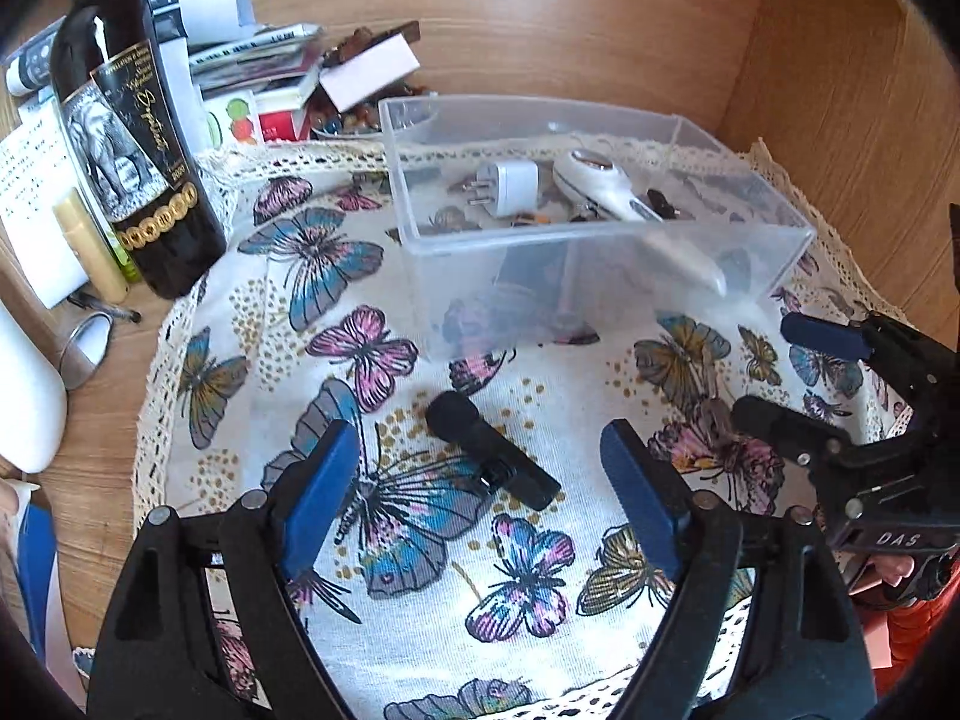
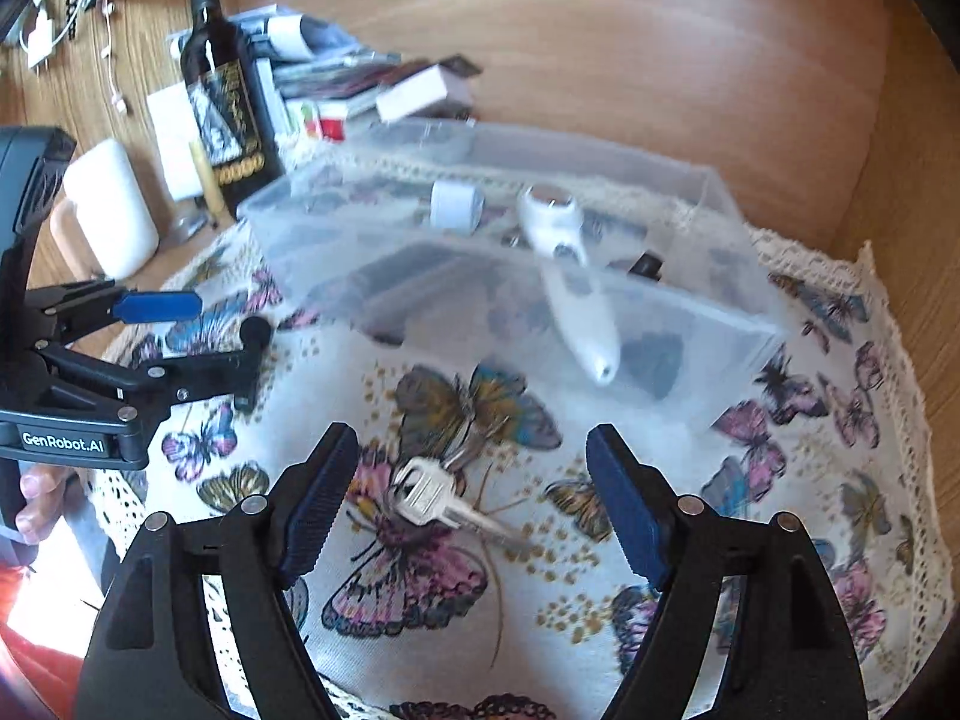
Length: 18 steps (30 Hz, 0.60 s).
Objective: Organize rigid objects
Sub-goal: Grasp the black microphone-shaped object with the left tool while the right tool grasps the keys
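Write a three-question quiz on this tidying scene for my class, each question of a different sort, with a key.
1. True or false: the left tongs are shut on the black clip-on microphone.
2. Which item lies on the butterfly cloth between the open right tongs? A) a bunch of keys B) a white plug adapter C) a wine bottle
3. Fill in: the white plug adapter lies inside the clear plastic ____.

Key
1. False: the left tongs are open, with the microphone lying on the cloth between the fingers.
2. A, the keys.
3. Box.
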Available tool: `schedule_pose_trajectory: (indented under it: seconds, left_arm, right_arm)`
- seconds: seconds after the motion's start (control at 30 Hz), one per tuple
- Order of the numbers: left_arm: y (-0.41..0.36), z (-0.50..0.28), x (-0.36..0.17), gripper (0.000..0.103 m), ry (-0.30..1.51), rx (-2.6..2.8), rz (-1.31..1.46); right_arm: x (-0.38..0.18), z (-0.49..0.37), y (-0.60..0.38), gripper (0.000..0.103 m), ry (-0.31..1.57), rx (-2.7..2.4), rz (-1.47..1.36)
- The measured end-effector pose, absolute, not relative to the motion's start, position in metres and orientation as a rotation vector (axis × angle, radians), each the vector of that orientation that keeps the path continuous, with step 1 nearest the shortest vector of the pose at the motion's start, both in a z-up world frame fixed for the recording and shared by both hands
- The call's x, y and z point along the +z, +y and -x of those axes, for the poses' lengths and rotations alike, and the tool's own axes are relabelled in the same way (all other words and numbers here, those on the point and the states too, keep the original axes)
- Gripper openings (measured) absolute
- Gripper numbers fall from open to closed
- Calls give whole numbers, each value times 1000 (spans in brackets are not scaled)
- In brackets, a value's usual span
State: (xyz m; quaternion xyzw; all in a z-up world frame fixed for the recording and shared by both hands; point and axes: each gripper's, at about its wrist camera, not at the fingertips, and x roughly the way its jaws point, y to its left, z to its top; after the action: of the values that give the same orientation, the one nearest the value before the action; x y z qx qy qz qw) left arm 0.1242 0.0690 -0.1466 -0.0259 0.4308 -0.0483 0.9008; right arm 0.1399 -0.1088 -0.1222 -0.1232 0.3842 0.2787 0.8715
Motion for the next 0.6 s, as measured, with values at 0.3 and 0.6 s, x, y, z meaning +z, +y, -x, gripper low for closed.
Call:
schedule_pose_trajectory:
  seconds: [0.3, 0.6]
  left_arm:
    - [67, -124, -164, 69, 946, -102, 85]
    - [70, -123, -164, 35, 933, -111, 111]
  right_arm:
    - [-145, -140, -96, 57, 875, 606, 327]
    - [-143, -135, -97, 26, 853, 615, 334]
